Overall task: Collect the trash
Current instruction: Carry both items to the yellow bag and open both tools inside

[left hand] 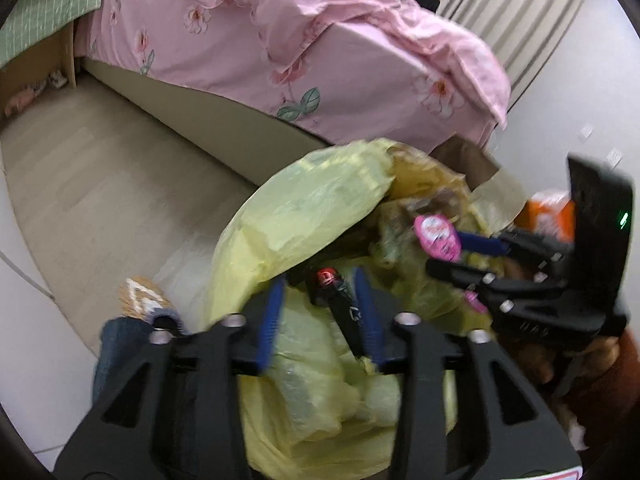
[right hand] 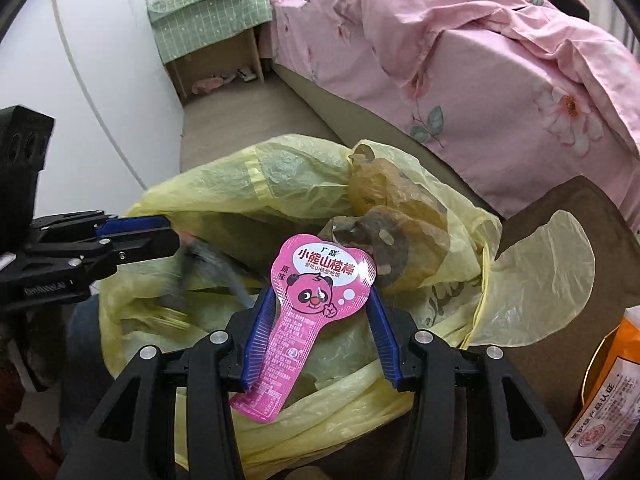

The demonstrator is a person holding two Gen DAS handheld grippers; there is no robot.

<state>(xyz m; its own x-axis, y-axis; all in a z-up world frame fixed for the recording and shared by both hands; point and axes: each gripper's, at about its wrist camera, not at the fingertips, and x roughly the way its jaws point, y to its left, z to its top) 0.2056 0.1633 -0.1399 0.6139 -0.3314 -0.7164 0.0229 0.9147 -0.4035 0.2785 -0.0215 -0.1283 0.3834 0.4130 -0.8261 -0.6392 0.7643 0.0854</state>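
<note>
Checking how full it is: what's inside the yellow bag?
The yellow bag holds a brownish crumpled bag and pale plastic. The right gripper holds a pink wrapper over its mouth. Deeper contents are covered.

A bed with pink floral bedding stands on pale wood floor beside white walls.

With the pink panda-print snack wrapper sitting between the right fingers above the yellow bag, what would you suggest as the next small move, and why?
Probably open the right gripper a little wider and let the pink panda-print snack wrapper fall. It already hangs over the open mouth of the yellow plastic trash bag, and the fingers look spread beside it rather than pinching. The left gripper is busy with a dark red-capped item over the same bag.
</note>
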